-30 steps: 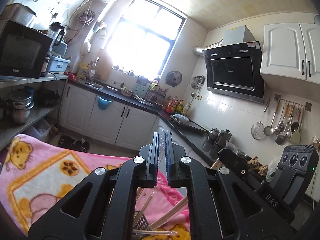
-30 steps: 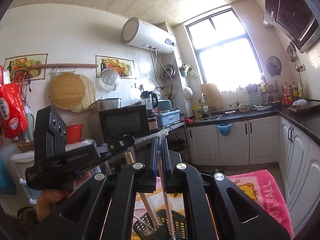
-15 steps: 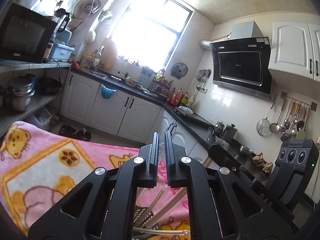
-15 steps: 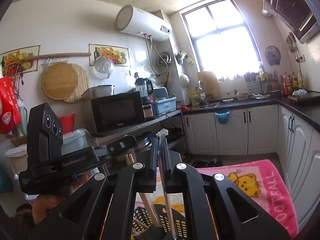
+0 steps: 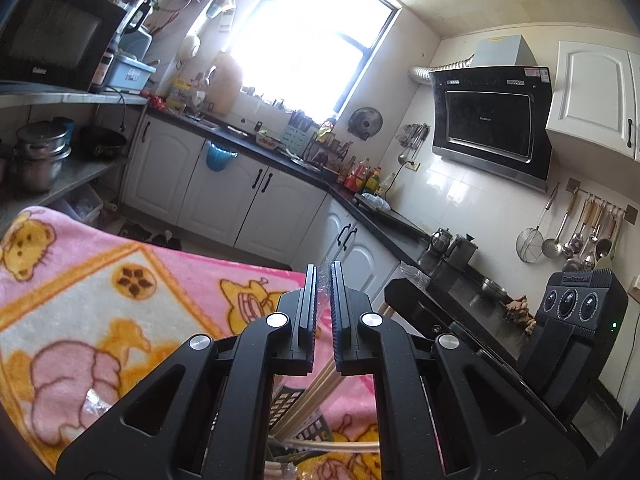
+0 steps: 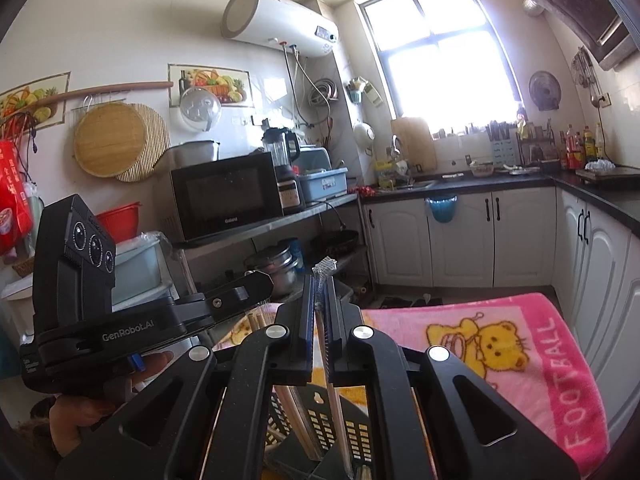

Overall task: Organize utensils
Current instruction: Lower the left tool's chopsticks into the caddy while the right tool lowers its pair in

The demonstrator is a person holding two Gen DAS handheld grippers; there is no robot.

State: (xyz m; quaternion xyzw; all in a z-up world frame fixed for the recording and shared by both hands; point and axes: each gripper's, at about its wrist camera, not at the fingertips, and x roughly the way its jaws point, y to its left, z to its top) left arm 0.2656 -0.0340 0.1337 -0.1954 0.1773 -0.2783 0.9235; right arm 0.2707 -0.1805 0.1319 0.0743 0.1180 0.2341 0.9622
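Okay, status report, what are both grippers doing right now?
Right gripper shut on a plastic-wrapped chopstick. Left gripper shut on clear wrapper. Both above the black utensil basket on the pink blanket. Nothing blocking.

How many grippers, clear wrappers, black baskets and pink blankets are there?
Grippers: 2, the left gripper and the right gripper
Clear wrappers: 2, one clear wrapper pinched in the left gripper, another pinched in the right gripper
Black basket: 1
Pink blanket: 1
Total: 6
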